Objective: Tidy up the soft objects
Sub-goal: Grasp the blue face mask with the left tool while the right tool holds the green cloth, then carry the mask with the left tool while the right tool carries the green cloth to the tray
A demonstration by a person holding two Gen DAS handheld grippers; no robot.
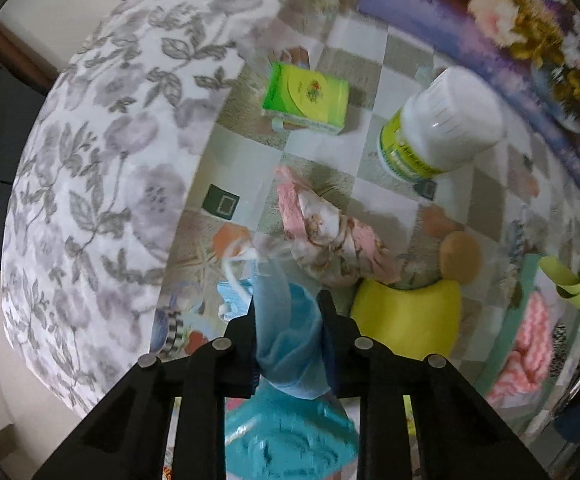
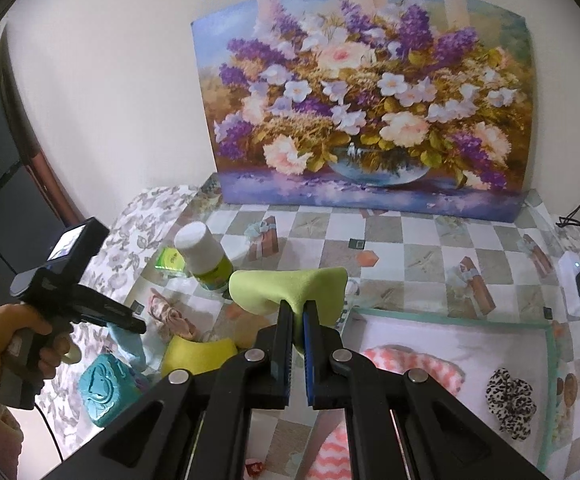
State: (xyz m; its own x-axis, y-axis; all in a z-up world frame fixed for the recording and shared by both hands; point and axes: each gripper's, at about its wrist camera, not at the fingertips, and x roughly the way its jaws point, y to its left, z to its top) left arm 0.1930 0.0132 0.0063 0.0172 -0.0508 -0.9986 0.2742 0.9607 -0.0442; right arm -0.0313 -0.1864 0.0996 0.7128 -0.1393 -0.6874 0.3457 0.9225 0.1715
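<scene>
The left gripper [image 1: 290, 344] points straight down over the checked-cloth desk [image 1: 329, 56], its jaws closed on a light blue, thin fabric piece [image 1: 286, 332]. That piece hangs between the jaws above a teal embossed soft block [image 2: 104, 394], on the side of the block towards the yellow-green foam sponge [image 2: 198, 356]. Its long axis runs vertically, the free end with a white cord trailing down towards the desk.

The right gripper [image 2: 297, 320] angles downward, jaws clamped on a lime-green flat foam sheet [image 2: 286, 284]. The sheet stands beyond the sponge, its folded edge pinched and its broad part fanning upward and sideways, long axis roughly level across the view. A mint-edged fabric tray [image 2: 547, 344] lies to the sponge's right, holding a pink-and-white chevron cloth [image 2: 409, 364] and a leopard-print scrunchie [image 2: 509, 400].

Risks noted:
- The blue piece is thin and slippery-looking; the grip takes only a narrow fold, so it may slide out during carry.
- Its dangling cord may snag the pink floral bundled cloth [image 1: 329, 236] lying just beyond the sponge and drag it.
- A white-capped green bottle [image 2: 206, 256] stands upright behind the sponge; either hand swinging past could topple it.
- The foam sheet, pinched at one edge, may spring free on release and land outside the tray.
</scene>
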